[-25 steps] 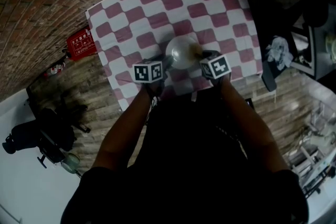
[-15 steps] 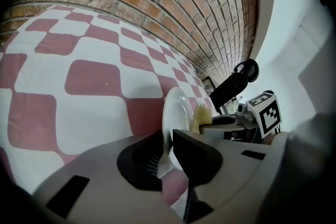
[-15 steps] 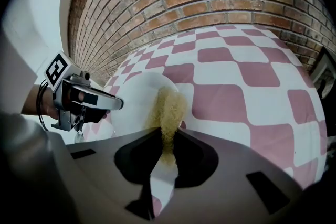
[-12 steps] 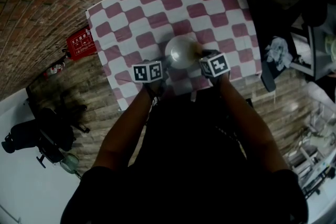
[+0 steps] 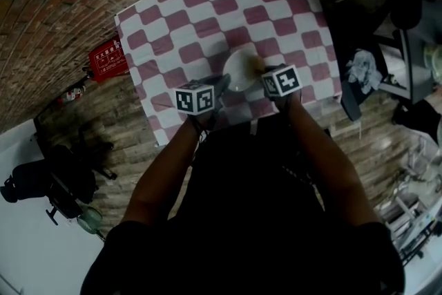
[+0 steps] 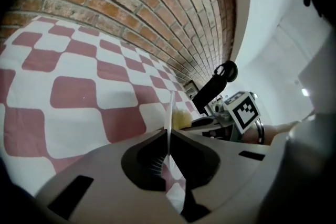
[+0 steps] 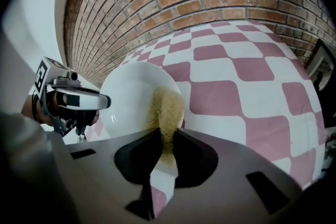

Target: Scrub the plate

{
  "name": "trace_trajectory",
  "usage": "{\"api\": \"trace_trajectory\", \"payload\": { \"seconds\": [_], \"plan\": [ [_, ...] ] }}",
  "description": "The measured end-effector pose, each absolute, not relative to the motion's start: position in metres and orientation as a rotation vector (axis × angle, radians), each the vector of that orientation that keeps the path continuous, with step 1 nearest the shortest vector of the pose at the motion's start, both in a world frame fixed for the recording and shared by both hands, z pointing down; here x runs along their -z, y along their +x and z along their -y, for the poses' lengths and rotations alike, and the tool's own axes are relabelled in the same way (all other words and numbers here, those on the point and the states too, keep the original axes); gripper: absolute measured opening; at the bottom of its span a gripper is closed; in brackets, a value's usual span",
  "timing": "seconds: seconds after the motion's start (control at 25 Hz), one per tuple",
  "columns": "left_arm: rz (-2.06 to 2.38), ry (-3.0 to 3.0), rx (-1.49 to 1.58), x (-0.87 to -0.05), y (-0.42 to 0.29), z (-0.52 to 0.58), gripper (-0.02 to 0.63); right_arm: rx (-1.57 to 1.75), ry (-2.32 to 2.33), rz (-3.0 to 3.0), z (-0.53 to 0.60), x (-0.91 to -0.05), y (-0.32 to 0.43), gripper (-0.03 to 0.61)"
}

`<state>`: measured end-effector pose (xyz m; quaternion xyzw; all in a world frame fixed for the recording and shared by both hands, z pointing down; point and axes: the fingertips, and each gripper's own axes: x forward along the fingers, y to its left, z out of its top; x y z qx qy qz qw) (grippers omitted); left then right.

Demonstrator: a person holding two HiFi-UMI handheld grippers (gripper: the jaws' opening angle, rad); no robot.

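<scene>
A white plate [image 5: 238, 69] sits tilted over the red-and-white checked cloth [image 5: 207, 3], raised on its left side. My left gripper [image 5: 222, 83] has just been closing and is now shut on the plate's rim, which shows edge-on [image 6: 170, 110] between its jaws [image 6: 168, 136]. My right gripper [image 5: 262, 71] is shut on a yellow scrub sponge [image 7: 167, 110], and the sponge lies against the plate's face [image 7: 128, 99] near its right edge. In the right gripper view the left gripper [image 7: 79, 102] holds the plate's far side.
The checked cloth covers a table that stands on brick paving. A red sign [image 5: 107, 55] lies left of the table. Black camera gear [image 5: 55, 179] stands at the lower left, and dark furniture [image 5: 387, 31] crowds the right.
The left gripper has shut on the plate's rim and lifted it, so the plate now looks narrower and tilted. The right gripper and sponge have stayed put.
</scene>
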<state>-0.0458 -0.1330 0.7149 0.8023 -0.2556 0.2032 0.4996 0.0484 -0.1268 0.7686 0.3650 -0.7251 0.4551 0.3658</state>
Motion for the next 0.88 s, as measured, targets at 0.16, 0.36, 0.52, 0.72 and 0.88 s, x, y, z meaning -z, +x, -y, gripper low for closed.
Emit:
{"api": "trace_trajectory", "payload": {
  "seconds": [0.16, 0.36, 0.52, 0.72, 0.88],
  "plan": [
    [0.596, 2.066, -0.564, -0.695, -0.037, 0.125, 0.021, -1.109, 0.968, 1.861, 0.138, -0.744, 0.057, 0.046],
    [0.577, 2.142, -0.548, -0.667, -0.035, 0.127, 0.021, -0.921, 0.982, 1.967, 0.165, -0.678, 0.034, 0.046],
    [0.619, 2.148, -0.456, -0.636, -0.046, 0.141, 0.02, -0.709, 0.897, 2.063, 0.171, -0.625, -0.009, 0.046],
    [0.735, 2.194, -0.299, -0.586, -0.071, 0.167, 0.018, -0.637, 0.765, 2.092, 0.151, -0.608, -0.047, 0.046],
    [0.829, 2.206, -0.229, -0.556, -0.099, 0.175, 0.023, -0.663, 0.716, 2.074, 0.14, -0.613, -0.055, 0.046]
  ]
}}
